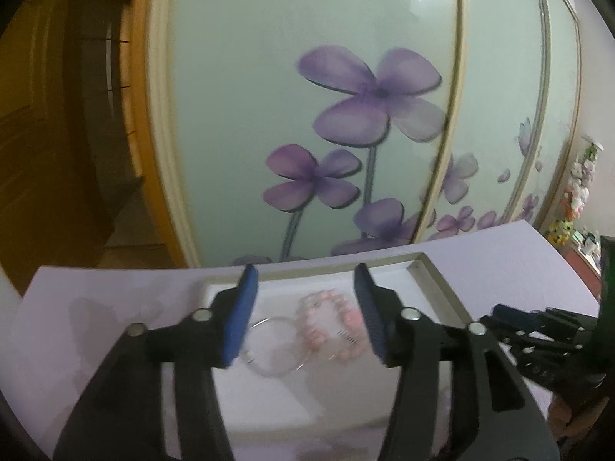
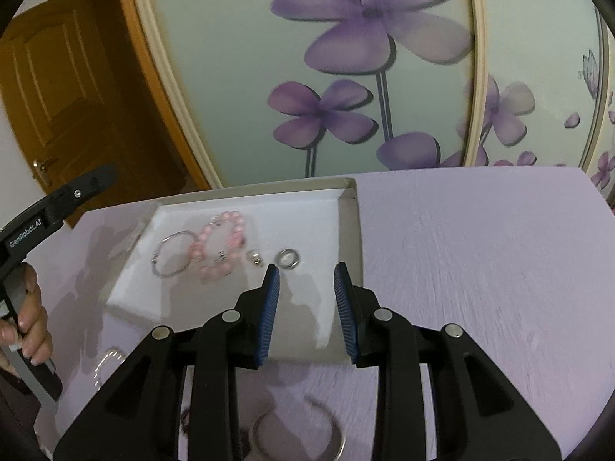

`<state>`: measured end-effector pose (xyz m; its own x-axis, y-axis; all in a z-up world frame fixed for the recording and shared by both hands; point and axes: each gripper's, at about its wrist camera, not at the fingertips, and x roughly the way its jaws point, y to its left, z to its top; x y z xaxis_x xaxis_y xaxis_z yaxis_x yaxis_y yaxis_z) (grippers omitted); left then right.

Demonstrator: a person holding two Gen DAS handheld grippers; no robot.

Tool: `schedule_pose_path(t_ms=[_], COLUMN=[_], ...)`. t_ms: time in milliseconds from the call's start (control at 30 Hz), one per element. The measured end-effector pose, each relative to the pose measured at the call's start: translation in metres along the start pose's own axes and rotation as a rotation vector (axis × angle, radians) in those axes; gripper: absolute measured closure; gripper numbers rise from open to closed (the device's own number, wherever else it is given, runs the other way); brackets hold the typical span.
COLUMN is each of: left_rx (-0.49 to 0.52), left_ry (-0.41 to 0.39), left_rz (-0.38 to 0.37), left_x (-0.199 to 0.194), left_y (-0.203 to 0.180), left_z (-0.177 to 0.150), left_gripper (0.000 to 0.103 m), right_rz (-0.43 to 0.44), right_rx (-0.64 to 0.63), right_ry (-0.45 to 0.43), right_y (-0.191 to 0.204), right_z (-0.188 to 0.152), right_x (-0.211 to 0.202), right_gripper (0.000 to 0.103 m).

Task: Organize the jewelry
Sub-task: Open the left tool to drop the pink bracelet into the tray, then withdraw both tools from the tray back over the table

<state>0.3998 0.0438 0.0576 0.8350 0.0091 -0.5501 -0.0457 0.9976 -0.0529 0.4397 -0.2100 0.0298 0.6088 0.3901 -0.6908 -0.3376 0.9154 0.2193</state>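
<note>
A shallow white tray (image 2: 348,226) (image 1: 423,269) lies on the lilac table. In it rest a pink bead bracelet (image 2: 221,246) (image 1: 332,320), a thin silver bangle (image 2: 171,253) (image 1: 273,349), a small pearl piece (image 2: 254,257) and a silver ring (image 2: 289,259). My left gripper (image 1: 303,307) hangs open above the bangle and the bead bracelet, holding nothing. My right gripper (image 2: 305,296) stands open over the tray's near part, just short of the ring, with nothing between its fingers. An open silver cuff (image 2: 298,430) lies on the table under the right gripper. A thin chain (image 2: 107,365) lies to the left.
A glass sliding door with purple flowers (image 2: 346,57) rises right behind the table's far edge. A wooden door (image 2: 57,88) stands at the left. A hand (image 2: 27,322) grips the left tool's handle. The right tool (image 1: 546,330) shows at the left view's right edge.
</note>
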Motion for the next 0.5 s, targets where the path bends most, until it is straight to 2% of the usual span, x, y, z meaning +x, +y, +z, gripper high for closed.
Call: schedule_pose_path(t_ms=[67, 100, 133, 233, 333, 500], left_rx=[-0.016, -0.02, -0.023, -0.031, -0.032, -0.047], left_ry=[-0.012, -0.018, -0.026, -0.057, -0.085, -0.088], left_rz=[0.018, 0.025, 0.039, 0.094, 0.137, 0.147], left_x=[-0.024, -0.032, -0.045, -0.08, -0.112, -0.15], left_y=[0.014, 0.019, 0.026, 0.04, 0.049, 0.056], left_z=[-0.011, -0.016, -0.023, -0.047, -0.073, -0.11], left_gripper=[0.041, 0.036, 0.033, 0.021, 0.015, 0.009], right_rz=[0.006, 0.009, 0.011, 0.013, 0.014, 0.004], right_rx=[-0.014, -0.021, -0.027, -0.054, -0.058, -0.071], right_ry=[-0.022, -0.039, -0.051, -0.088, -0.115, -0.14], right_y=[0.005, 0.008, 0.01, 0.02, 0.027, 0.039], right_z=[-0.007, -0.013, -0.017, -0.035, -0.056, -0.089], right_x=[-0.015, -0.026, -0.033, -0.057, -0.076, -0.099], right_gripper=[0.066, 0.058, 0.055, 0.055, 0.052, 0.043])
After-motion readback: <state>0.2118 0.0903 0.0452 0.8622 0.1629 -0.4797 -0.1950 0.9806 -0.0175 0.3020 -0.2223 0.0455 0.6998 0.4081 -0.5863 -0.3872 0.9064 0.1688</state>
